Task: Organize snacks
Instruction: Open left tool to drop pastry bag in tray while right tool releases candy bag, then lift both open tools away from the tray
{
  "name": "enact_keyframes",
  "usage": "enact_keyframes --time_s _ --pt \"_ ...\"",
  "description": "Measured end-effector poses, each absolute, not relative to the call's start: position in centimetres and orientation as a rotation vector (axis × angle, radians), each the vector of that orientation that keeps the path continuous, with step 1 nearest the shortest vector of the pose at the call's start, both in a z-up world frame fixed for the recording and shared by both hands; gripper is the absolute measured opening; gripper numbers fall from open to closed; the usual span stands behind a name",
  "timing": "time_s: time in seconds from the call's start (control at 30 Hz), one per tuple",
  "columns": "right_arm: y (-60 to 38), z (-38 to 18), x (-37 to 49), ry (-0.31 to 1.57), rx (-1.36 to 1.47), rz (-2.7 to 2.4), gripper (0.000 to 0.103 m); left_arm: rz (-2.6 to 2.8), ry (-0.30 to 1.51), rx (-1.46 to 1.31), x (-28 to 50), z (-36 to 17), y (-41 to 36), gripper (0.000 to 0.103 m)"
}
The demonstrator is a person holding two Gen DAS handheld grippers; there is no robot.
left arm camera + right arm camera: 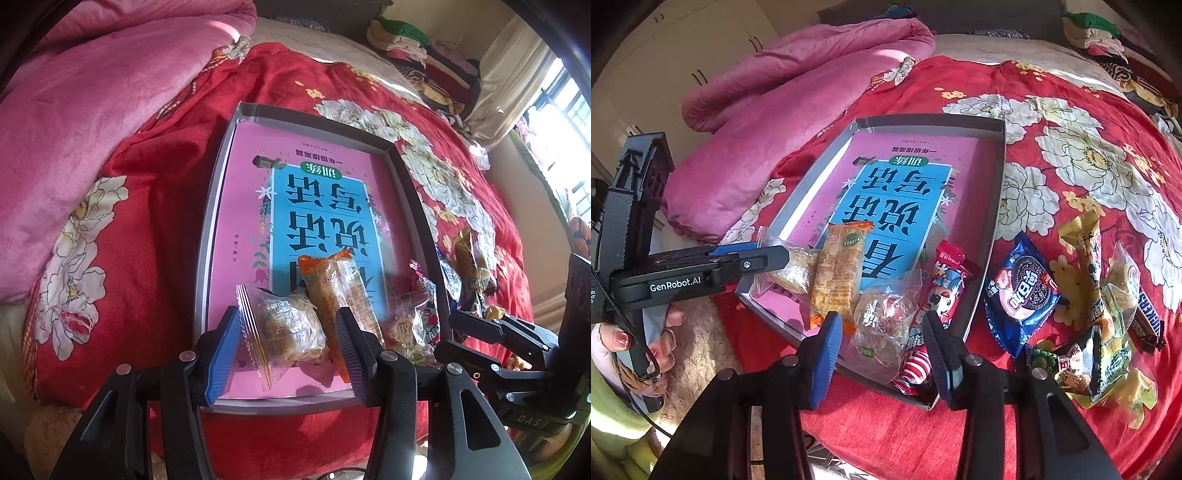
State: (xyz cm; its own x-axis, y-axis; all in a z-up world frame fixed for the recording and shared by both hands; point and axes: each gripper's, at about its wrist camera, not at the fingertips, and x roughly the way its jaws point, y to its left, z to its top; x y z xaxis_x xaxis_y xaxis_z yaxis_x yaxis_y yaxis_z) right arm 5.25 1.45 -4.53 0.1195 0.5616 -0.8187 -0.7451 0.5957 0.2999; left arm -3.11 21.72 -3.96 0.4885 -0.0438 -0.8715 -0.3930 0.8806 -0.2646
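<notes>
A shallow grey box lined with a pink book lies on the red quilt; four wrapped snacks lie along its near end, more well to its right. The left gripper stands open around a clear-wrapped pastry, pads apart. The right gripper stands part-open, holding nothing. The packets are judged light, crinkly and slippery, their contents crushable; the crimped ends are best pinched.

free: far half of tray, book bare | blocked: near end, four snack packets | right: loose snacks
</notes>
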Motion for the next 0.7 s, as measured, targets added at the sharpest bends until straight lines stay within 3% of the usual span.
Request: enact_keyframes --time_s 0.6,0.7 --pt "0.2 -3.1 5.7 1.038 -0.169 0.945 0.053 0.199 1.004 -0.435 -2.9 -1.8 20.6 0.064" --pt "-0.1 -2.9 6.0 1.029 -0.159 0.938 0.055 0.209 0.996 -0.420 -2.9 -1.5 20.3 0.070"
